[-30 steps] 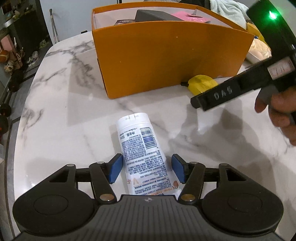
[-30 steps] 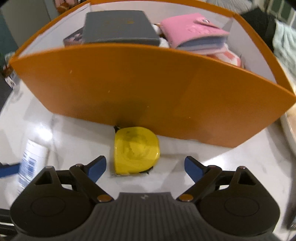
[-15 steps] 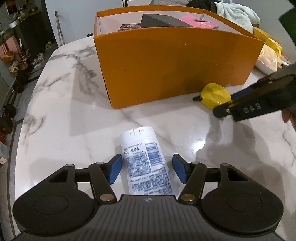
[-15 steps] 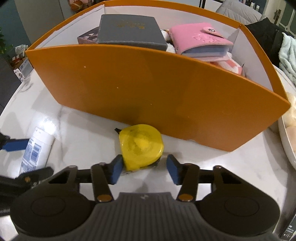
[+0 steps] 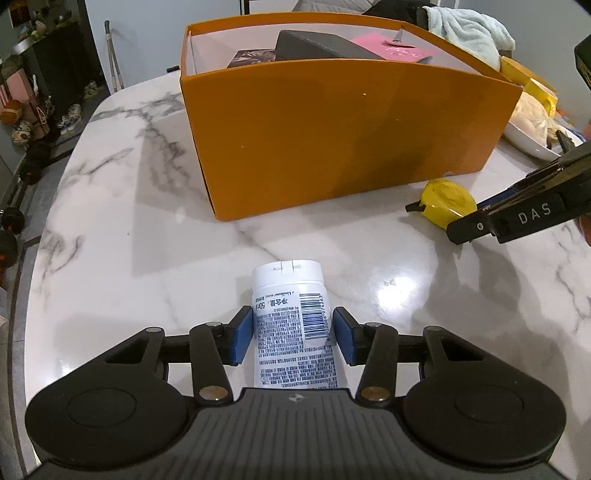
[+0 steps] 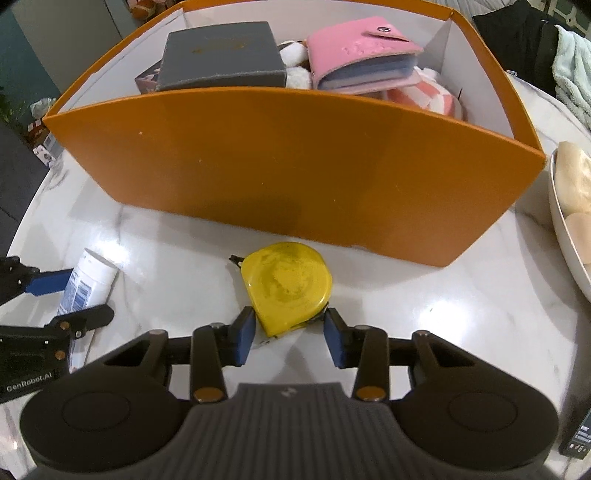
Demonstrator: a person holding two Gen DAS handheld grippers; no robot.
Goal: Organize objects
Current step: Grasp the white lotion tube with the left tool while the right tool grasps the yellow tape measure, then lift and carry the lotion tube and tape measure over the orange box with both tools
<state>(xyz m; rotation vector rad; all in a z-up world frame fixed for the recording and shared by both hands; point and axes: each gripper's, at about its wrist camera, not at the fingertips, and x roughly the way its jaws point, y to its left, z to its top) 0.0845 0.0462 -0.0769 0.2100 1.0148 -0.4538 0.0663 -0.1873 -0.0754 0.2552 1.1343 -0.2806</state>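
My left gripper [image 5: 293,338] is shut on a white tube [image 5: 291,325] with a barcode label, which lies on the marble table; it also shows at the left of the right wrist view [image 6: 86,284]. My right gripper [image 6: 290,338] is shut on a yellow tape measure [image 6: 288,284] on the table, just in front of the orange box [image 6: 295,173]. The tape measure also shows in the left wrist view [image 5: 448,201]. The box holds a grey case [image 6: 221,53], a pink wallet [image 6: 362,51] and soft items.
A white dish [image 6: 569,236] with pale food stands right of the box. A light towel [image 5: 465,26] lies behind the box. The marble table's edge [image 5: 48,229] curves at the left, with floor clutter beyond.
Both grippers have closed from open: the left onto the white tube, the right onto the yellow tape measure. The right gripper came down lower to the table.
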